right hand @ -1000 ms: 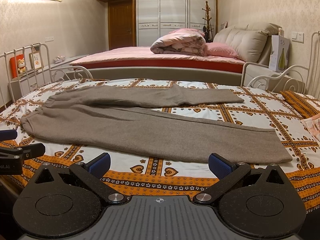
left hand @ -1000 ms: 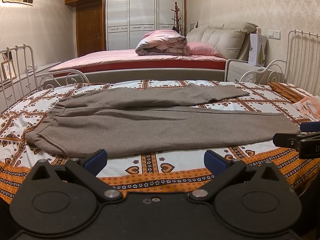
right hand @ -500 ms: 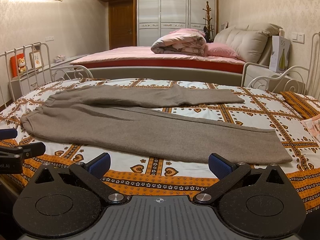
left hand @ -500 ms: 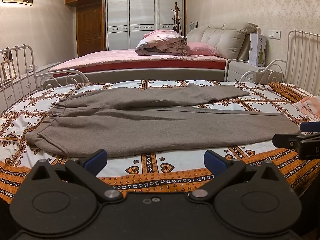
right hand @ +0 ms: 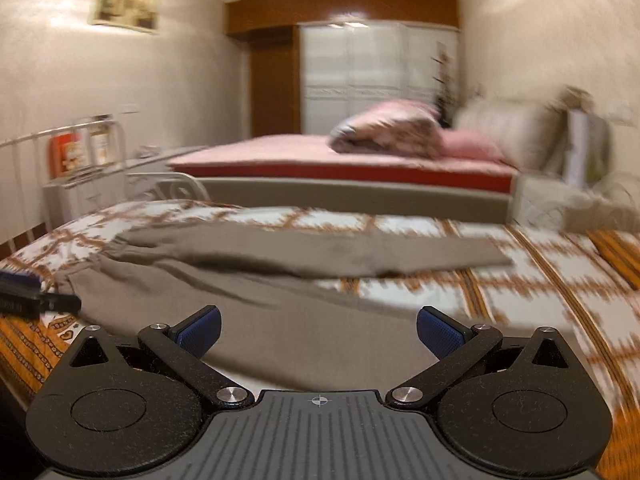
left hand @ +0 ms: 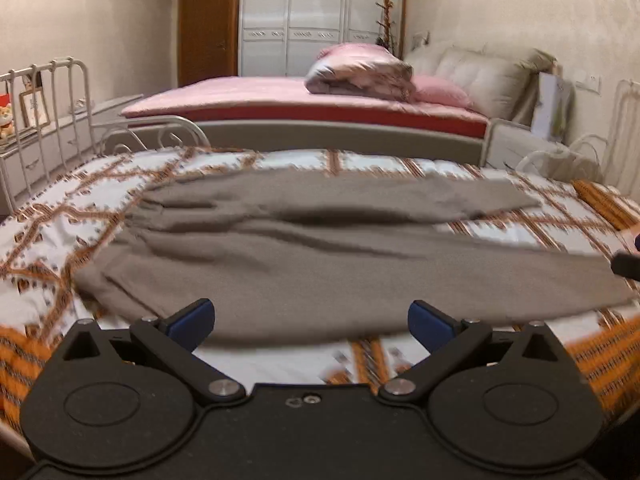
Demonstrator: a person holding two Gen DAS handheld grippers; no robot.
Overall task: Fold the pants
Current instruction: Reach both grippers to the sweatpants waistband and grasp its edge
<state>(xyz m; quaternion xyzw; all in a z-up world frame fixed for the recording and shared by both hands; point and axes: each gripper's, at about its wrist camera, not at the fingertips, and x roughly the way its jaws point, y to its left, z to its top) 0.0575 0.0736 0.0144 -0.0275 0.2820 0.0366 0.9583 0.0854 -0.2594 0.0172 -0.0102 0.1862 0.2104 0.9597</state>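
Both the left gripper [left hand: 311, 320] and right gripper [right hand: 319, 330], jaws wide and empty, just moved in over the bed's [left hand: 256, 364] near edge toward the pants [left hand: 320, 268], so grabbing's probably next.

No text, label or number can be read in either view. The tall white box [left hand: 554, 106] by the far bed carries a printed design, and the red item [right hand: 67, 155] behind the metal rail shows markings, but blur makes both illegible.
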